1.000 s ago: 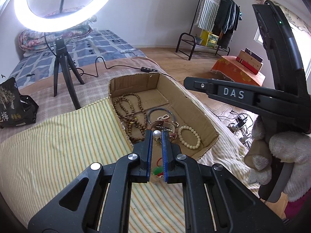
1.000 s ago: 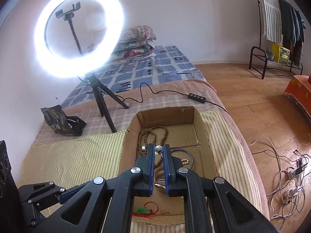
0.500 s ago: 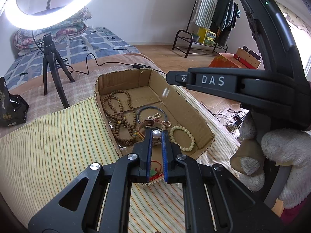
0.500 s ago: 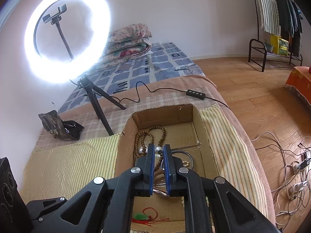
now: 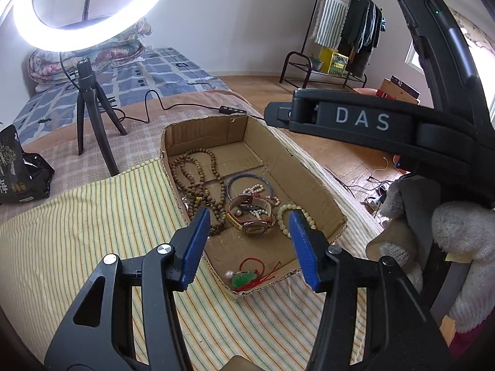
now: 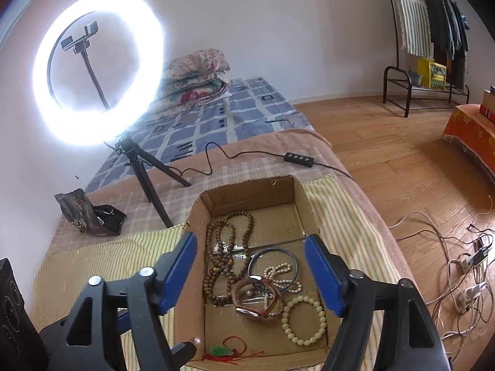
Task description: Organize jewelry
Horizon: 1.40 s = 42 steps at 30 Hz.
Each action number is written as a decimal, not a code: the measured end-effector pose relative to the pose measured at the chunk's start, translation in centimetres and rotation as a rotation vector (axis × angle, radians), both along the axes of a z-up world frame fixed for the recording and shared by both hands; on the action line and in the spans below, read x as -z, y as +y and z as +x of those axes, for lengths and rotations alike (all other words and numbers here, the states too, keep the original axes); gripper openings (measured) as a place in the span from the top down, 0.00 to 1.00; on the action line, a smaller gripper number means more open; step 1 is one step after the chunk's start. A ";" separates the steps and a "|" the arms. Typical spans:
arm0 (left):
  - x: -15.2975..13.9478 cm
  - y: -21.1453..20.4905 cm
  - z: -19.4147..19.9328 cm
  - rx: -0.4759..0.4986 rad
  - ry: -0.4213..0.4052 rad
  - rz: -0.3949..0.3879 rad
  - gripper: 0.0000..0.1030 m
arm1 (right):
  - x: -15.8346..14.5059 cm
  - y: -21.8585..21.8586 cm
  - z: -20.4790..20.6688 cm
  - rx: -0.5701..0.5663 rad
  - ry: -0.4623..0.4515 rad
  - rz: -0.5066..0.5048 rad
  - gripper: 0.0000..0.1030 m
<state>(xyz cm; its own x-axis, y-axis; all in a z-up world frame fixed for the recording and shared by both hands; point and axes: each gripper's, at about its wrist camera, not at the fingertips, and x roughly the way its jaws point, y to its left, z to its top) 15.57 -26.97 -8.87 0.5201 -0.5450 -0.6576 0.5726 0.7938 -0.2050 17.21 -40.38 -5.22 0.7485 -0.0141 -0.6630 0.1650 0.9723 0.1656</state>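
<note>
An open cardboard box (image 5: 309,182) (image 6: 304,207) on the striped cloth holds the jewelry: a brown wooden bead necklace (image 5: 198,185) (image 6: 222,256), a dark bangle (image 5: 249,182) (image 6: 273,255), a brown-strap watch (image 5: 252,216) (image 6: 253,301), a pale bead bracelet (image 5: 295,213) (image 6: 304,320), a green pendant on red cord (image 5: 246,276) (image 6: 221,351) and a loose pearl (image 5: 228,274) (image 6: 196,341). My left gripper (image 5: 249,244) is open and empty above the box's near end. My right gripper (image 6: 252,273) is open and empty over the box.
A lit ring light on a black tripod (image 5: 89,99) (image 6: 145,173) stands behind the box, its cable and switch (image 6: 298,159) across the bed. A black bag (image 5: 18,170) (image 6: 89,216) lies at the left. Wooden floor with cables (image 6: 458,266) is at the right.
Both grippers have opened; each was shut on a pearl. One pearl now lies in the box by the green pendant. Both have drawn back slightly.
</note>
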 end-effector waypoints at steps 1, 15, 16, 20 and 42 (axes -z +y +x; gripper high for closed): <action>0.0 0.1 0.0 -0.001 -0.001 0.003 0.47 | -0.1 0.0 0.0 0.003 0.001 -0.005 0.21; -1.4 2.7 -1.1 -0.026 -0.040 0.014 0.47 | -1.6 1.1 -1.6 0.047 -0.024 -0.094 0.04; -1.5 3.0 -1.2 -0.029 -0.043 0.016 0.47 | -1.8 1.2 -1.8 0.055 -0.025 -0.105 0.04; -2.2 3.9 -1.8 -0.037 -0.069 0.028 0.46 | -2.8 1.8 -2.7 0.080 -0.034 -0.151 0.03; -5.4 9.7 -7.8 -0.088 -0.175 0.105 0.26 | -5.9 6.8 -10.5 0.080 -0.114 -0.279 0.00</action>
